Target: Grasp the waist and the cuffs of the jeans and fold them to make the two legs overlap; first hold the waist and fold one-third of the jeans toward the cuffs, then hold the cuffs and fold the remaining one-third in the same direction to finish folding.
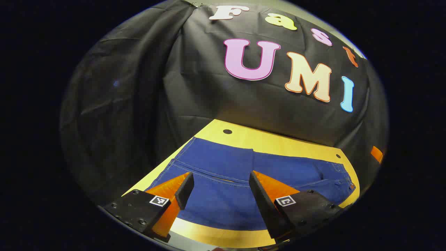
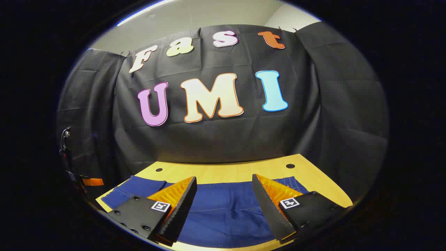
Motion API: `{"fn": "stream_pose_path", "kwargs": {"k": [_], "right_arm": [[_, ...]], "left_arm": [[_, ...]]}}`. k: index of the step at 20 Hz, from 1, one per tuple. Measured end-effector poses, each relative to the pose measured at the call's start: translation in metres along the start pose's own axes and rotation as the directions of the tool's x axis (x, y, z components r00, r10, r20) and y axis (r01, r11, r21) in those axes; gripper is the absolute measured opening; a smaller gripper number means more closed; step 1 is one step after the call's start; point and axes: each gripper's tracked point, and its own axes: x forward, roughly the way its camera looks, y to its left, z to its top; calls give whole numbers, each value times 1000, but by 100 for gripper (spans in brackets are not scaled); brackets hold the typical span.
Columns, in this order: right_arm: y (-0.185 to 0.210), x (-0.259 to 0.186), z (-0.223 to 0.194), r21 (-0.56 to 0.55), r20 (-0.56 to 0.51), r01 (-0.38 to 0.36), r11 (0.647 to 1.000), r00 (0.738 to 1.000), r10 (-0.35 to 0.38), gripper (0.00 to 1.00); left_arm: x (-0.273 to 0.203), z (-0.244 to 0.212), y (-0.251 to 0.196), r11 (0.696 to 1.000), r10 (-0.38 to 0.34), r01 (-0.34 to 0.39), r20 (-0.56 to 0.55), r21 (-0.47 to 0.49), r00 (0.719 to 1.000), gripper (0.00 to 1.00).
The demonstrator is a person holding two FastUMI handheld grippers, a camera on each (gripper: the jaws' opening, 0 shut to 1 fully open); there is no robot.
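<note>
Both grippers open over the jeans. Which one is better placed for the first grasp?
Left, marginally: the left gripper hangs open with a stitched seam of the jeans and their near edge between its fingers. The right gripper is open over plain denim. Waist end unclear.

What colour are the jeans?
Dark blue jeans, clearest in the left gripper view.

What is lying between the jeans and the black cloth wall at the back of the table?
Only bare table with two small holes lies behind the jeans, seen in the right gripper view.
</note>
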Motion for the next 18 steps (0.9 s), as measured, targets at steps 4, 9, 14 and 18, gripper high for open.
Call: {"fn": "stream_pose_path", "kwargs": {"k": [4, 9, 14, 18], "right_arm": [[6, 2, -1, 5, -8, -12, 1000, 1000, 12, 94], [6, -7, -8, 1, -22, -9, 1000, 1000, 9, 98], [5, -19, -18, 7, -42, 5, 1000, 999, -5, 98], [6, -30, -27, -9, -70, 2, 1000, 998, -3, 94]], "left_arm": [[-5, -7, 15, 999, 29, -30, -12, -27, 999, 95], [-12, -20, 29, 997, 51, -53, -32, -57, 998, 95], [-16, -31, 43, 996, 61, -64, -57, -58, 997, 95], [-16, -50, 53, 1000, 2, -6, -109, -30, 994, 95]]}}
